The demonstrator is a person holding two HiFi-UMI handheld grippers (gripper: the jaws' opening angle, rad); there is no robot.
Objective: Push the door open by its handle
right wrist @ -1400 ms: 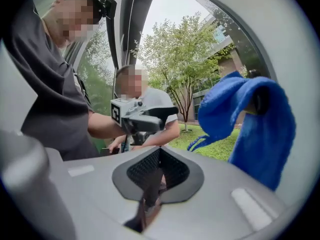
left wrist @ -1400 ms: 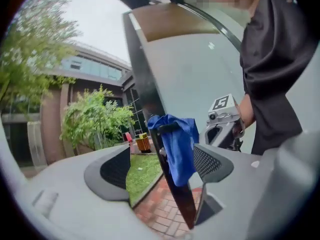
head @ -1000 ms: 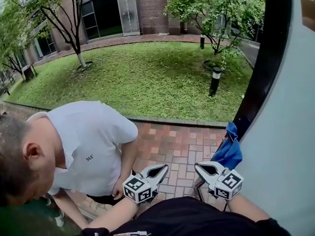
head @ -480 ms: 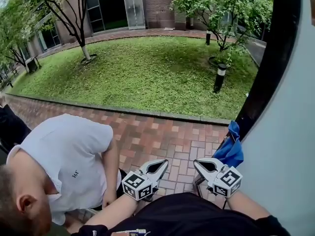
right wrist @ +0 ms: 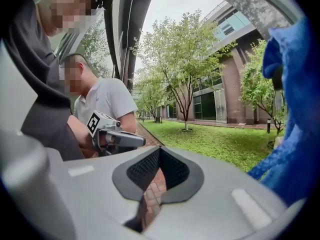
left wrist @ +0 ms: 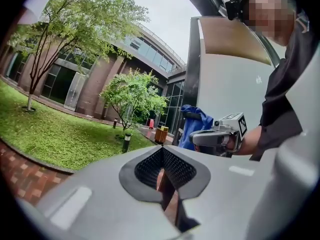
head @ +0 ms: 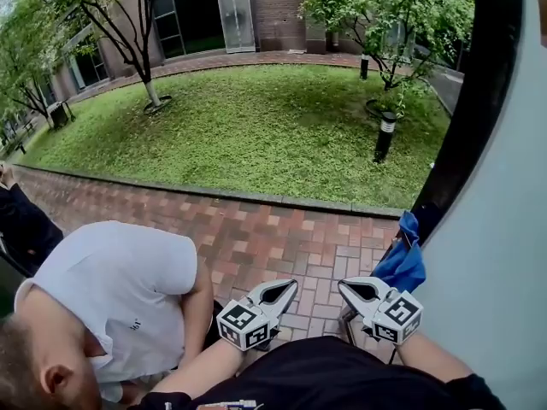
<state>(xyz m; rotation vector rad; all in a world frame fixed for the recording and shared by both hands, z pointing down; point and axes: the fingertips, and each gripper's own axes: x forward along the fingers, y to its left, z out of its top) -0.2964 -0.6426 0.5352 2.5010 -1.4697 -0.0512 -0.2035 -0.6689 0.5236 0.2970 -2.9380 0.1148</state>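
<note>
Both my claws pinched shut, empty: left claw [head: 289,285], right claw [head: 344,285], side by side, low before me. Door [head: 504,229] just right of right claw. Handle unseen, maybe behind blue cloth [head: 400,267]. Judge door heavy, stiff, smooth: push at handle, flat contact

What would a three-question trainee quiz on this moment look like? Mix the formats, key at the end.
1. True or false: the left claw is clamped on a door handle.
2. Pick one. In the head view, what lies beneath both claws? A: brick paving. B: mown grass. C: indoor carpet.
3. Short answer: what colour is the fabric bundle just beside the right claw?

Key
1. False. Both claws are shut with nothing between them, and no handle shows in any view.
2. A.
3. Blue.
</note>
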